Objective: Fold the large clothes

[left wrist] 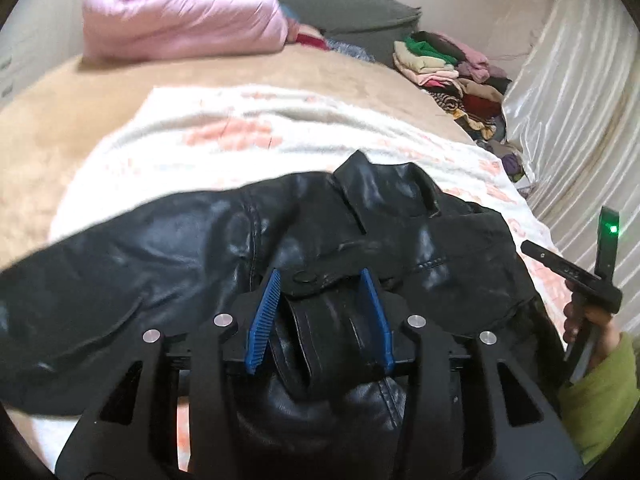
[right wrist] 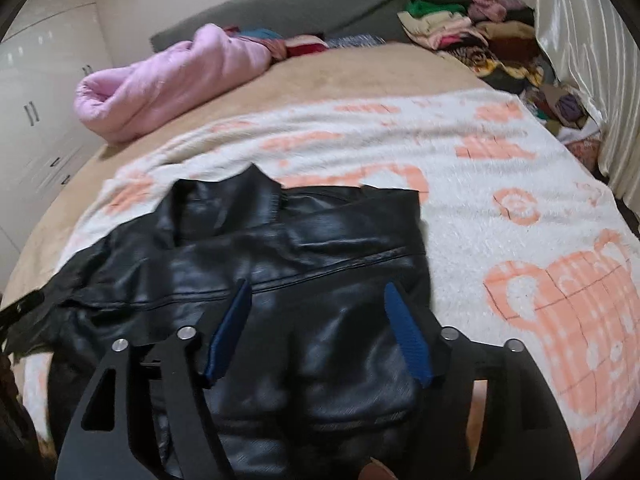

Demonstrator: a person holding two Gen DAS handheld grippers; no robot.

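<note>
A black leather jacket (left wrist: 160, 248) lies spread on a white blanket with orange prints (left wrist: 224, 136), collar toward the far side. My left gripper (left wrist: 320, 276) stands over its near part. A raised fold of leather sits between the blue pads (left wrist: 262, 320), which stand apart from it. In the right wrist view the jacket (right wrist: 340, 232) fills the lower middle, and my right gripper (right wrist: 317, 286) hovers above it with its jaws wide and nothing pinched. A hand in a green sleeve (left wrist: 596, 328) holds the other tool at the right edge.
The blanket (right wrist: 500, 152) covers a beige bed (left wrist: 48, 128). A rolled pink duvet (right wrist: 160, 88) lies at the far left, and a pile of mixed clothes (right wrist: 472, 28) at the far right by a pale shiny curtain (left wrist: 568, 100). White cupboards (right wrist: 40, 100) stand at the left.
</note>
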